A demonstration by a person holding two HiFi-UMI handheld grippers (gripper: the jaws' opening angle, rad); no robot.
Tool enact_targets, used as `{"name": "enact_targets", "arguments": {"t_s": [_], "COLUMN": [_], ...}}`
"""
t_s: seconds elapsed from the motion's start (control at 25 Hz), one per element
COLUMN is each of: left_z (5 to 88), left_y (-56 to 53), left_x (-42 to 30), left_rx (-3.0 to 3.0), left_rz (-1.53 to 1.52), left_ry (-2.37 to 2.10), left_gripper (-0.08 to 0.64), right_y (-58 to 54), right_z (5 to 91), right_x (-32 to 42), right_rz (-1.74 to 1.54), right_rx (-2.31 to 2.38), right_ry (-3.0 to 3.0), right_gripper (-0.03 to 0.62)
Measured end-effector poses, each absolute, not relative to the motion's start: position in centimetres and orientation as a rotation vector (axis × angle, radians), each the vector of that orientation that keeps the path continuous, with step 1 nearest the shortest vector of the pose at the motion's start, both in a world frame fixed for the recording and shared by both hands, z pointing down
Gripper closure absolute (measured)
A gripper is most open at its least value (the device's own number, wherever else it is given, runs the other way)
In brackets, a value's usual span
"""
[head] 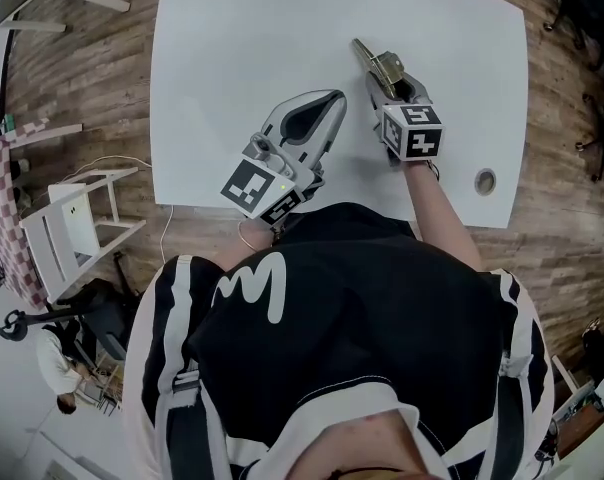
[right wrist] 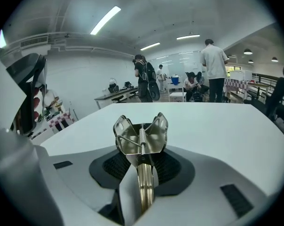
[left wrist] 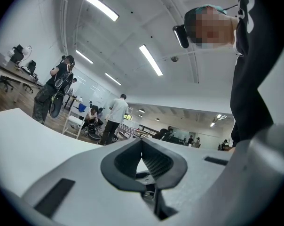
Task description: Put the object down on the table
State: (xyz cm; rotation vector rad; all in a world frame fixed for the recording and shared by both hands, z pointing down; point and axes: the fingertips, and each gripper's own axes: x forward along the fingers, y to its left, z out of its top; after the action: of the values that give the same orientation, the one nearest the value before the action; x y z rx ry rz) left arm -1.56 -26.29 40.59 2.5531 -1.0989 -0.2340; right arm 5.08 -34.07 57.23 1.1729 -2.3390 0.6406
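1. Metal spring clip (right wrist: 141, 138): it sits upright between the pads of the right gripper (head: 390, 86). Its flared end with the spring juts past the jaw tips, just right of centre in the head view.
2. The right jaws are partly closed, pinching the clip's narrow body. That grip probably keeps the clip from twisting on the way down.
3. This gripper tilts down toward the white table (head: 232, 48). Whether the clip touches the surface yet, I cannot tell.
4. The left gripper (head: 334, 98) is at mid-frame, its jaw tips together and nothing held, seemingly parked out of the way.
5. Release looks like the remaining step.
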Motion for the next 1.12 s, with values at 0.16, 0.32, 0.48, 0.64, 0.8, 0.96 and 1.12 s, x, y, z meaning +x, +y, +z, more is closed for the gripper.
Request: {"name": "enact_targets", "arguments": {"t_s": [0.16, 0.32, 0.48, 0.64, 0.8, 0.96, 1.12], "left_z": [40.6, 40.8, 40.9, 41.0, 41.2, 41.3, 41.3], "left_y": [-26.2, -26.3, -26.3, -26.4, -26.5, -26.6, -26.6], "left_x": [-0.9, -0.9, -0.8, -1.1, -0.9, -0.5, 0.0], "left_rx": [2.558, 2.556, 2.554, 2.549, 2.545, 2.546, 2.547], "left_rz": [-0.232, -0.229, -0.225, -0.218, -0.219, -0.219, -0.215], "left_ry": [-1.086, -1.082, -1.075, -1.074, -1.065, -1.046, -1.026], "left_gripper": [0.555, 0.555, 0.555, 0.554, 0.554, 0.554, 0.554], "right_y": [-34.0, -34.0, -34.1, -34.0, -34.5, -34.8, -35.0], "right_z": [57.2, 57.3, 57.1, 56.7, 56.3, 55.8, 55.6], "right_x": [5.8, 6.3, 6.5, 6.8, 7.8, 8.1, 8.7], "right_rz": [0.579, 0.551, 0.464, 0.366, 0.381, 0.320, 0.173], "right_rx": [1.181, 1.198, 1.188, 1.180, 1.208, 1.207, 1.207], "right_ry": [-2.326, -2.332, -2.325, -2.322, -2.346, -2.346, -2.302], "right_gripper": [0.428, 0.420, 0.413, 0.408, 0.378, 0.364, 0.359]}}
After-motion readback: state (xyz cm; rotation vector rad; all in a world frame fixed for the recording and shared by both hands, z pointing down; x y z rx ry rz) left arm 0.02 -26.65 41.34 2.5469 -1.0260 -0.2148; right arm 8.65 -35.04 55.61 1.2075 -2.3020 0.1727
